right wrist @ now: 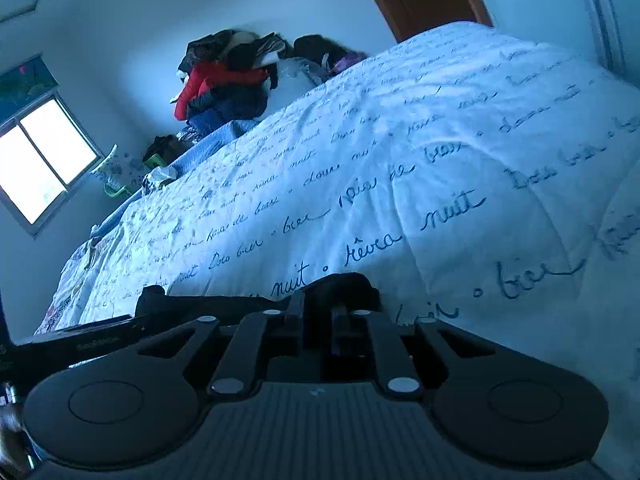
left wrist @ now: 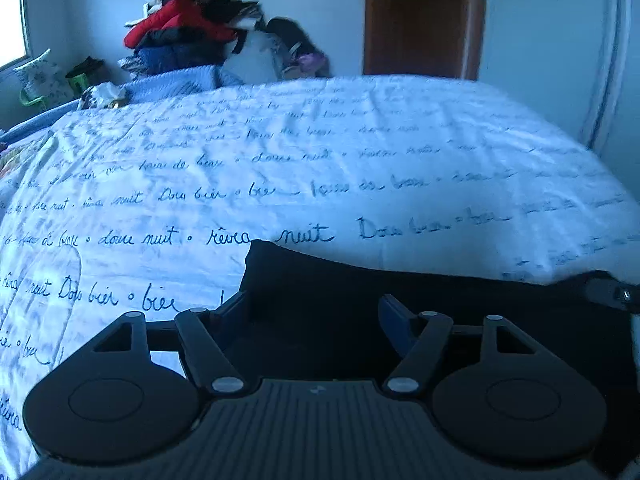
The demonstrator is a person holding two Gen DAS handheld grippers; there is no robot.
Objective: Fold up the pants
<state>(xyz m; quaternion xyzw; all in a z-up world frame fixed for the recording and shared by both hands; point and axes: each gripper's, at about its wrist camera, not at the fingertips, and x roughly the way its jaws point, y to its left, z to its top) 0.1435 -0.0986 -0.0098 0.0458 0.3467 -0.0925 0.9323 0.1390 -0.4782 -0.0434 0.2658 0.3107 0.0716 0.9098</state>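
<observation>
- The left gripper [left wrist: 314, 312] stands with its jaws spread wide, low over the dark pants [left wrist: 400, 292]; the fabric fills the gap between the fingers and runs from 12 o'clock off toward 3 o'clock.
- The left finger [left wrist: 234, 308] sits at the fabric's 9 o'clock edge, the other finger [left wrist: 394, 316] over the dark cloth; whether either touches it is hard to tell in this dim view.
- The right gripper [right wrist: 318, 312] has its jaws drawn close, pinched on a bunched ridge of the pants [right wrist: 344, 284] at its 12 o'clock.
- From that pinch the dark cloth trails toward 9 o'clock, ending in a small hump [right wrist: 150, 300].
- The pants lie on a white bedspread [left wrist: 320, 152] printed with lines of cursive script, which spreads from 9 to 3 o'clock beyond both grippers.
- At 11 o'clock on the far side of the bed sits a heap of clothes [left wrist: 184, 32], red and dark garments piled together.
- A brown door [left wrist: 424, 16] stands at 1 o'clock against the pale wall.
- A bright window [right wrist: 44, 160] shows at 9 o'clock in the right wrist view.
</observation>
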